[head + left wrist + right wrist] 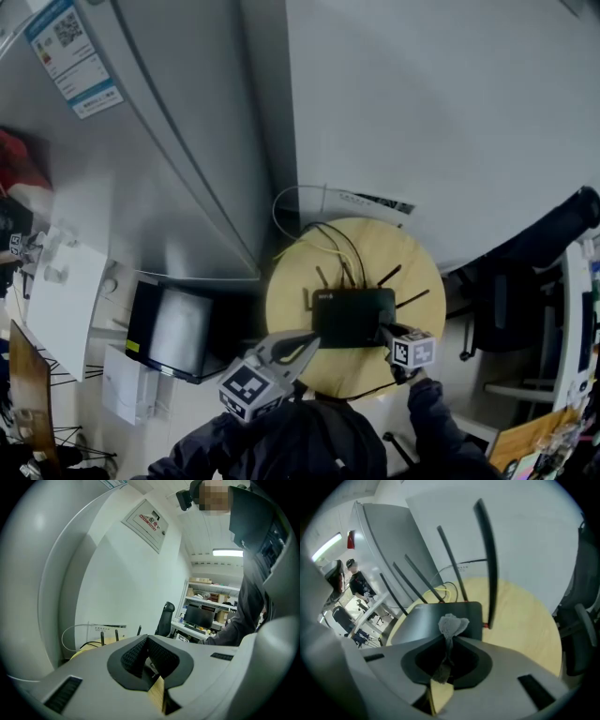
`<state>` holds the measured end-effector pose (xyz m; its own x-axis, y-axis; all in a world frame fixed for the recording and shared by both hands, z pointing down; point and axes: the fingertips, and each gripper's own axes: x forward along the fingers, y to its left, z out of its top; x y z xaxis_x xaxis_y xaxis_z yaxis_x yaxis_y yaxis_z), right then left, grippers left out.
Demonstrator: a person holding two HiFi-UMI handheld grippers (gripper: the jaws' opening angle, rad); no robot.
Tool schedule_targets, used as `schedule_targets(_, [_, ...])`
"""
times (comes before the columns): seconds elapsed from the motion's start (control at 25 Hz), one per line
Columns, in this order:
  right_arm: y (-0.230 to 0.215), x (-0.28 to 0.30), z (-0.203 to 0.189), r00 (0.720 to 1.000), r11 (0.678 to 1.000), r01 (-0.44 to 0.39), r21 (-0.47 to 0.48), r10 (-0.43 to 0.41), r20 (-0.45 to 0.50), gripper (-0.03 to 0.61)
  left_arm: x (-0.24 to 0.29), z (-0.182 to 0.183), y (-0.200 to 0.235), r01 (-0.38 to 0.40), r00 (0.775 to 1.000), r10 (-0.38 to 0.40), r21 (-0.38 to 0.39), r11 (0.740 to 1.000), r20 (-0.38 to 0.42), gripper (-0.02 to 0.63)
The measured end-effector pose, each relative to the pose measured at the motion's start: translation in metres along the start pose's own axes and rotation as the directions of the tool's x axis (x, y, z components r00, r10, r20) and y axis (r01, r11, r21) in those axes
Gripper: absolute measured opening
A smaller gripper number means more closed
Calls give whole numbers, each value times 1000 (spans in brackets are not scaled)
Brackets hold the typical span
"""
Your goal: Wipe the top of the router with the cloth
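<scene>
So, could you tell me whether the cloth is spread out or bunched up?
Bunched up: the cloth is pinched in the shut right gripper, a crumpled tuft poking out toward the router.

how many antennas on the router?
5 antennas on the router: one on its left side, three along the back edge, one on the right side. Dark cables at the back could hide another.
</scene>
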<state>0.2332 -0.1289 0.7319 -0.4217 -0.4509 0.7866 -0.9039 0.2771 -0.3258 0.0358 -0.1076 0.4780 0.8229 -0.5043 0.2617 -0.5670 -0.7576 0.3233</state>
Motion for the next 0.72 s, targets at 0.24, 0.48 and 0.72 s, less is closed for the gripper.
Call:
schedule_targets(0.24, [109, 38, -3, 982, 980, -188, -65, 188, -18, 71, -5, -2, 3, -19, 1000, 19, -7, 1000, 3, -8])
schedule_targets(0.48, [183, 67, -13, 957, 944, -286, -165, 273, -98, 71, -9, 0, 5, -33, 999, 33, -2, 999, 7, -8])
schedule_targets(0.72, [158, 61, -28, 962, 953, -261, -151, 244, -122, 71, -14, -1, 6, -43, 999, 44, -14, 999, 4, -8])
